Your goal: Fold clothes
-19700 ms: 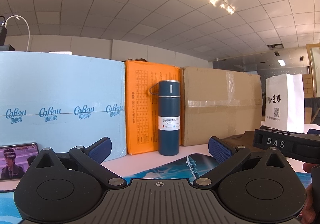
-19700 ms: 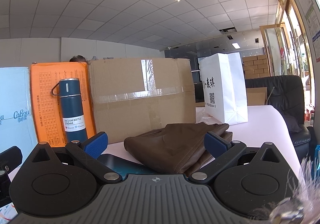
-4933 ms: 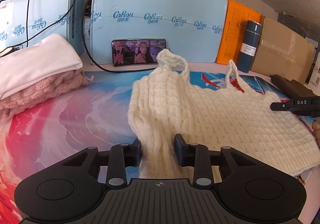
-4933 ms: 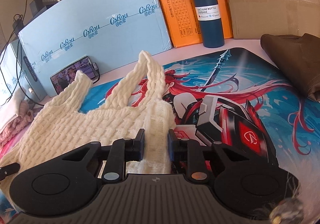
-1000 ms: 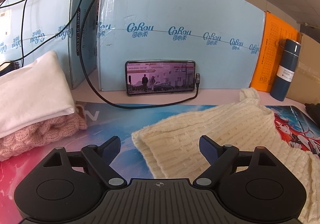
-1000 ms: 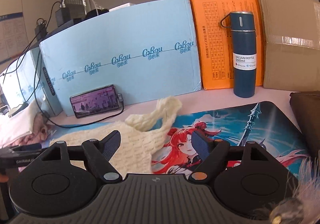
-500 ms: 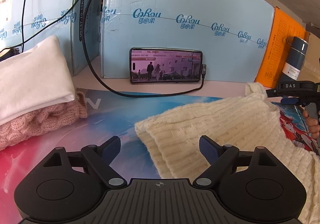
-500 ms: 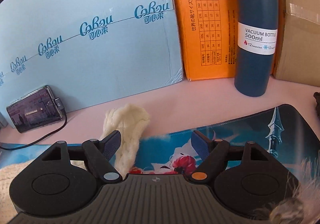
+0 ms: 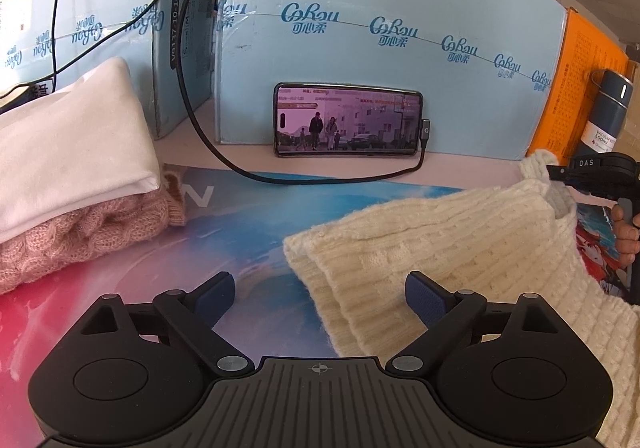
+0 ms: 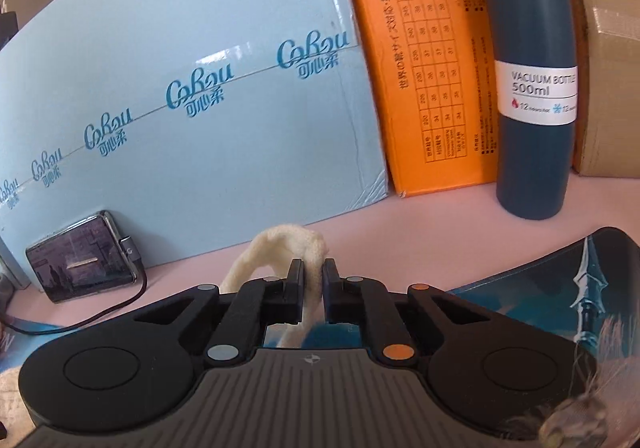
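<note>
A phone (image 9: 347, 121) with a lit screen leans on its long edge against a light blue box (image 9: 384, 28), cable (image 9: 224, 152) attached, an orange box (image 10: 424, 60) and upright blue vacuum bottle (image 10: 532, 88) just beside.

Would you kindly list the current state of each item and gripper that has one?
Left gripper: open, holding nothing.
Right gripper: shut on the strap.
Strap: pinched, looped up.
Cream knit top: partly folded on the mat.
Phone: screen on, cable plugged in.
Vacuum bottle: upright, capped.
White garment: folded, stacked on the pink knit.
</note>
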`<state>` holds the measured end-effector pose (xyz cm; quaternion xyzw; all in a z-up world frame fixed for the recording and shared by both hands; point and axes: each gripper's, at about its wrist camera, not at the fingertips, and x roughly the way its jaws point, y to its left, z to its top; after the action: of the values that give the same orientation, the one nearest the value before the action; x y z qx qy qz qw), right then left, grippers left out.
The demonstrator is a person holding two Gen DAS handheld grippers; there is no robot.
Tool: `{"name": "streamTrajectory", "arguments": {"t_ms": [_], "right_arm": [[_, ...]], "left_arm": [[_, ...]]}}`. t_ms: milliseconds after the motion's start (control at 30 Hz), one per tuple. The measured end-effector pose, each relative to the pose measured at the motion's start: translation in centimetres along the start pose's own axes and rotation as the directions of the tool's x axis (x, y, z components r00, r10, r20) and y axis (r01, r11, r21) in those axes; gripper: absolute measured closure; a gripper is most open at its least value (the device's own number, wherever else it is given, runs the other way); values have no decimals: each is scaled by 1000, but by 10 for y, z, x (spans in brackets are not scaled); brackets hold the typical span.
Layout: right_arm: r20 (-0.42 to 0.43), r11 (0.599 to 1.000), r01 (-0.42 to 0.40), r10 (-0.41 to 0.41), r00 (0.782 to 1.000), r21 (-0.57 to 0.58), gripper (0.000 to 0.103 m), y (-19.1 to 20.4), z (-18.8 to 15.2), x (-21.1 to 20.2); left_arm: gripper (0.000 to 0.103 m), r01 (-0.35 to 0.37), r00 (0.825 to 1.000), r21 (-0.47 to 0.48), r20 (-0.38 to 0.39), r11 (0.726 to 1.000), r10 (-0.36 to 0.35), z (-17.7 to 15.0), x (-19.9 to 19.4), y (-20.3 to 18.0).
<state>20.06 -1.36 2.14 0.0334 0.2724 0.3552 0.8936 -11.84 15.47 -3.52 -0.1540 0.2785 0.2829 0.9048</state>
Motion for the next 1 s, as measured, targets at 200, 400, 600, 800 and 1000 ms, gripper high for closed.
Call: {"name": "streamTrajectory", "arguments": {"t_ms": [200, 400, 600, 800, 1000], "right_arm": [[166, 996, -87, 87, 982, -4, 94, 3, 19, -68], [154, 972, -187, 208, 966, -145, 94, 56, 5, -113], [-16, 907, -262, 272, 962, -330, 93, 108, -41, -114], [-139, 860, -273, 236, 962, -431, 75, 126, -65, -104], [-226, 806, -378, 306, 925, -455, 9, 131, -72, -122]], "left_arm": [[9, -36, 999, -19, 3, 999, 36, 1, 2, 3], [9, -34, 999, -21, 4, 999, 34, 1, 1, 3], [9, -32, 999, -22, 5, 999, 32, 1, 1, 3], [8, -31, 999, -23, 5, 999, 32, 2, 1, 2], [8, -31, 1000, -21, 6, 999, 31, 2, 1, 2]]}}
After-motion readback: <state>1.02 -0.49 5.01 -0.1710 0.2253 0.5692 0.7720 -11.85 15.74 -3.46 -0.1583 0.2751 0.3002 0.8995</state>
